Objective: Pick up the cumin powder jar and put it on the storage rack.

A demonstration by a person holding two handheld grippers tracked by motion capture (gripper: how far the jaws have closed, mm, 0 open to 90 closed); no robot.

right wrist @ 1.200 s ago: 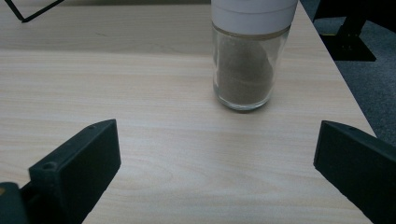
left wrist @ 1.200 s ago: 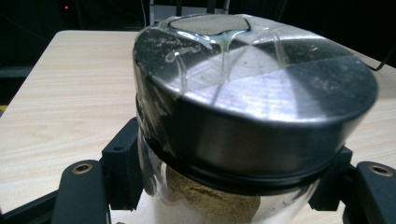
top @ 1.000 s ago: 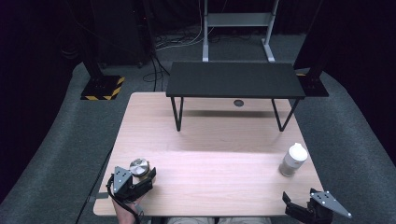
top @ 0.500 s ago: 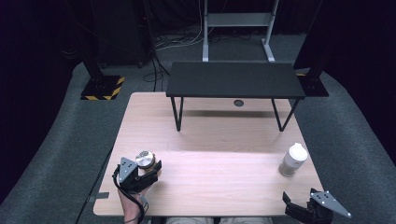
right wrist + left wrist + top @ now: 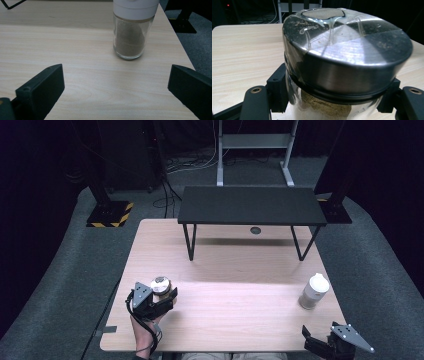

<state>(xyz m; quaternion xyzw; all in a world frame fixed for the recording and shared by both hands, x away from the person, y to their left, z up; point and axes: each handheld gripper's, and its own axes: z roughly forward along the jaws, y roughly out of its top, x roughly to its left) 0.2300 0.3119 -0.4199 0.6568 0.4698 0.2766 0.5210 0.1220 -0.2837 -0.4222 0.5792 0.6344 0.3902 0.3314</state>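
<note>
At the near left of the table [image 5: 235,270], the left hand-held gripper [image 5: 159,296] clamps a glass spice jar [image 5: 329,100] just below its slick metal lid [image 5: 347,50], a rigid, breakable, fairly light thing best held by its body.

Your left gripper [image 5: 162,301] is black, its jar [image 5: 342,65] clear with a brushed silver lid. The second jar [image 5: 314,291] carries a white cap over tan contents; the table [image 5: 240,320] shows pale woodgrain.

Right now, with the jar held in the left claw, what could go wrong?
1. The left claw grips the glass jar just under its wide metal lid; smooth glass might slip.
2. The jar looks tilted, so its powder could shift.
3. The right claw is open near the white-capped bottle by the table edge; a bump could topple it.
</note>
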